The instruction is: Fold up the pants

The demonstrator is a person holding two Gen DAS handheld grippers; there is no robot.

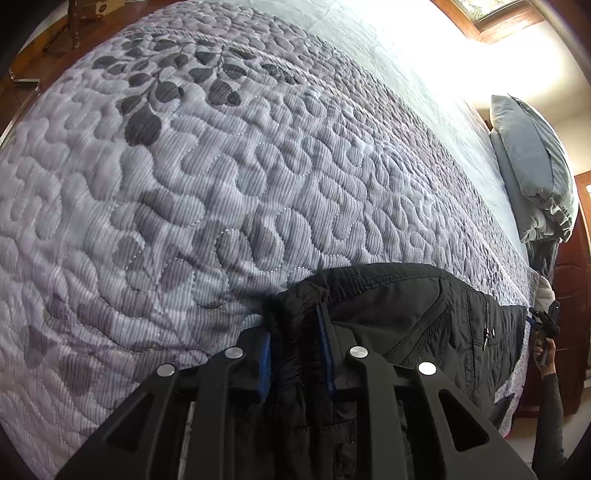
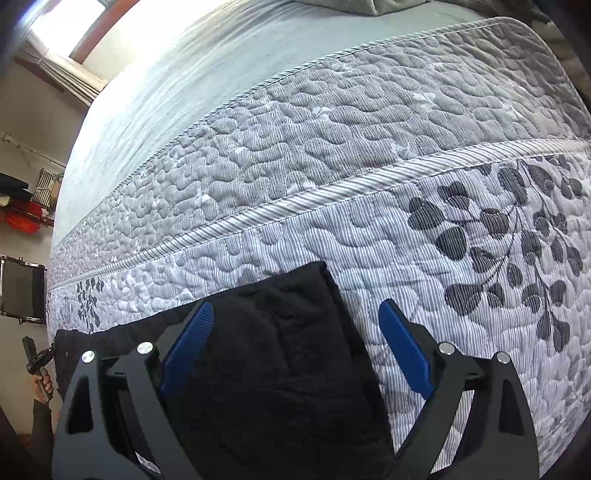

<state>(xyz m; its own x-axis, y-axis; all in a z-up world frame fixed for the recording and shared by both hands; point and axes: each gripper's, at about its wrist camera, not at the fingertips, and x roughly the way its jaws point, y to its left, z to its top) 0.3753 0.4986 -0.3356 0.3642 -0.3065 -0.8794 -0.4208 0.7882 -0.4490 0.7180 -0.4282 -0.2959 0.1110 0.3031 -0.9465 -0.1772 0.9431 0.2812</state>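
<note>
Black pants [image 1: 399, 314] lie on a grey quilted bedspread [image 1: 207, 192] near the bed's edge. My left gripper [image 1: 295, 325] is shut on a bunched fold of the pants at the waistband end, blue pads pressing the fabric. In the right wrist view the pants' leg end [image 2: 280, 354] lies flat, its fleecy side showing. My right gripper [image 2: 295, 317] is open, its blue fingers [image 2: 188, 343] straddling the leg end without pinching it. The other gripper shows small at the far edge in each view.
The quilt [image 2: 369, 229] has a dark leaf print and a striped seam. Grey pillows [image 1: 532, 166] lie at the head of the bed. A bright window [image 2: 70, 22] is beyond. Wooden furniture [image 1: 569, 332] stands beside the bed.
</note>
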